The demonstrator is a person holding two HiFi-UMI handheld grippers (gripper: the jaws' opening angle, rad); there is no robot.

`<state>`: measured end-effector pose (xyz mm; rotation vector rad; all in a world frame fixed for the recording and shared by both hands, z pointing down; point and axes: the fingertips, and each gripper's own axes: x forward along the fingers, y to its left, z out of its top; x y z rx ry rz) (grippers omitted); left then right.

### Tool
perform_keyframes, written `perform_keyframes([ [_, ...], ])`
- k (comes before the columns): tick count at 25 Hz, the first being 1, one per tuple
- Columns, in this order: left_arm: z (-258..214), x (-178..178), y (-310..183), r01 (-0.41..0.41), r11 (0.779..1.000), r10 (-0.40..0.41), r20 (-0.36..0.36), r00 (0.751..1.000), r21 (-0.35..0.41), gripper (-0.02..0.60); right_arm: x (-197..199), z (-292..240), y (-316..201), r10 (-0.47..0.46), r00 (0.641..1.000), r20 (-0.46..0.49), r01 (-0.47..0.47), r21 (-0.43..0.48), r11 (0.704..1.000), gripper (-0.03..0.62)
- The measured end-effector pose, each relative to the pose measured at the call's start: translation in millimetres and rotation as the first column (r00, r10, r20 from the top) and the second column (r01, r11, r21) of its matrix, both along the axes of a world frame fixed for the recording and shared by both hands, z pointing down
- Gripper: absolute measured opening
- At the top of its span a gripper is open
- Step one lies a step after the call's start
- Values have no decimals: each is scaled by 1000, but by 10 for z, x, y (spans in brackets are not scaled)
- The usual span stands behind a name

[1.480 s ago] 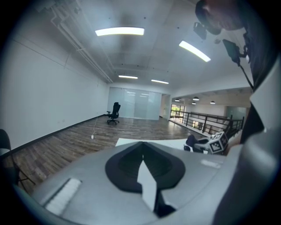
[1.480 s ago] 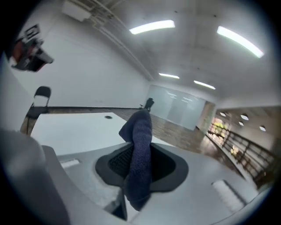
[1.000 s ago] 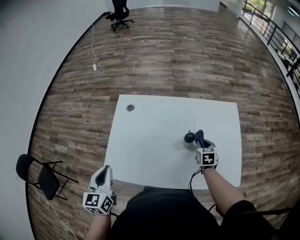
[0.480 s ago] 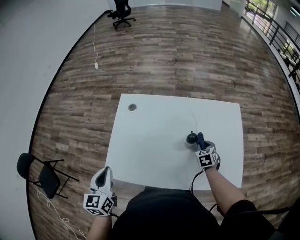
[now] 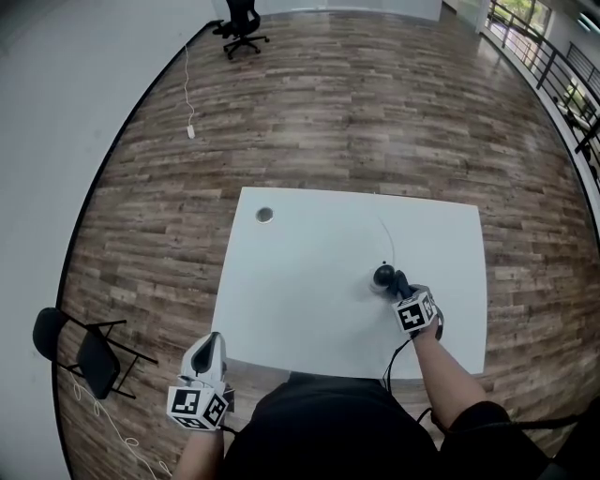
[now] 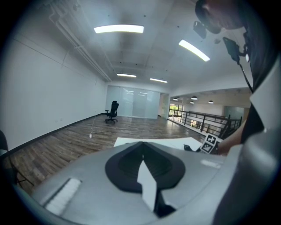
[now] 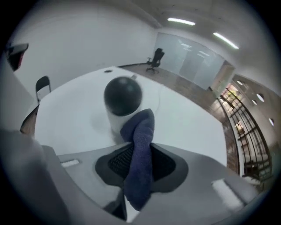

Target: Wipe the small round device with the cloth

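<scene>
The small round device (image 5: pixel 382 277), a dark ball on a white base, stands on the white table (image 5: pixel 300 291) toward its right side; the right gripper view has it (image 7: pixel 122 100) straight ahead. My right gripper (image 5: pixel 401 285) is shut on a folded dark blue cloth (image 7: pixel 139 154), whose tip rests against the device's white base. A thin white cable (image 5: pixel 386 234) runs from the device toward the table's far edge. My left gripper (image 5: pixel 208 358) hangs below the table's near left corner, jaws shut with nothing between them (image 6: pixel 142 173).
A small round grey grommet (image 5: pixel 264 215) sits in the table's far left corner. A black folding chair (image 5: pixel 84 354) stands on the wood floor at the left. An office chair (image 5: pixel 241 21) is far off. A railing (image 5: pixel 553 75) lines the right.
My right gripper has rolled and shifted slightly, bringing the cloth round the near right side of the device. The left gripper has stayed put.
</scene>
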<state>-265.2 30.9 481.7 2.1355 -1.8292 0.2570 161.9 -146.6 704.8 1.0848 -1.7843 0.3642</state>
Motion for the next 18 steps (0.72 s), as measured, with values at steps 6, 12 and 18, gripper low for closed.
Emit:
perform_keyframes([
  [6, 41, -26, 0, -4, 1000, 4, -8, 1000, 2, 8, -159, -1087, -409, -73, 994, 78, 28, 465, 885, 98],
  [12, 64, 5, -53, -21, 1000, 21, -24, 999, 13, 8, -674, -965, -376, -280, 959, -41, 271, 417, 868, 98],
  [18, 127, -248, 0, 24, 1000, -24, -45, 999, 4, 8, -1044, -806, -315, -322, 946, -43, 311, 405, 860, 98],
])
